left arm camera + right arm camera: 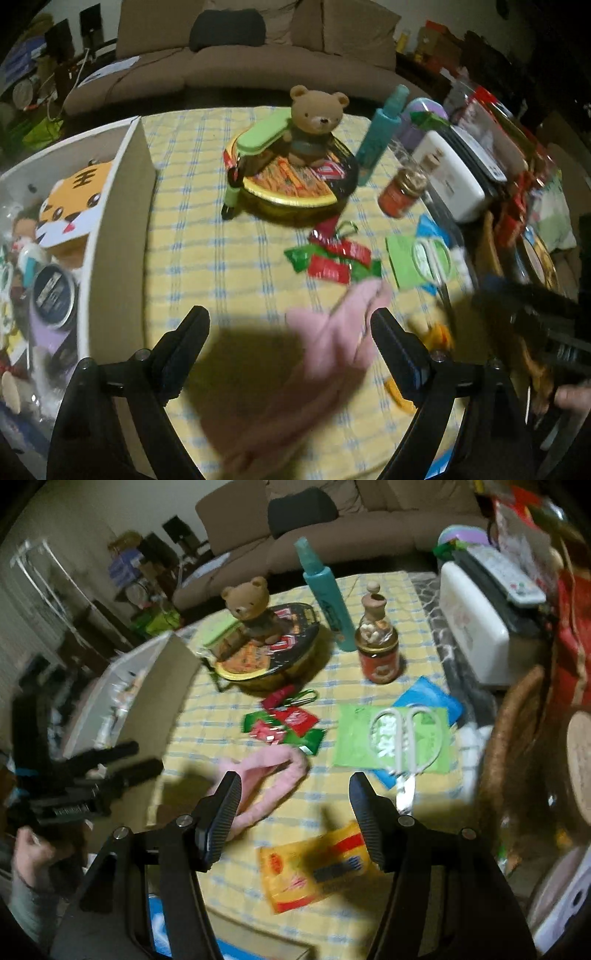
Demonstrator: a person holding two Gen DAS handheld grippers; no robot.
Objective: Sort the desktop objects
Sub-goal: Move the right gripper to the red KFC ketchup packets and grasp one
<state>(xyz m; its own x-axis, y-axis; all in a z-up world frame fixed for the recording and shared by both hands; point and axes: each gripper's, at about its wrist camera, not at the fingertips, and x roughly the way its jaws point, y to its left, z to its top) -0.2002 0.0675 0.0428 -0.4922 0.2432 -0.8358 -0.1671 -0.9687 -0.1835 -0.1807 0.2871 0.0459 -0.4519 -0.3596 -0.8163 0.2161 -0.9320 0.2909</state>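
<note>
- The left gripper has its two black fingers spread wide, with nothing between them that it pinches. A blurry pink cloth lies on the table under it, close to the right-hand finger.
- The right gripper is wide open too and holds nothing. It hangs over a yellow and red packet near the front edge of the table.
- In the right view the pink cloth lies as a soft loop just beside the left-hand finger.
- The yellow checked tablecloth has open room in the middle, between the cardboard box on the left and the pile of red and green candy wrappers.
- The box wall stands tall at the table's left side. Inside are a tiger face card and a round black tin; other things in there are too blurry to name.
- Farther back, a toy bear sits on a round tin. A teal bottle and a small red jar stand close by.
- White-handled scissors lie on a green pouch near the right edge.
- The right side is crowded and dark; a white box can be seen there, and little more.
- The left gripper shows in the right view, blurred, at the far left.
</note>
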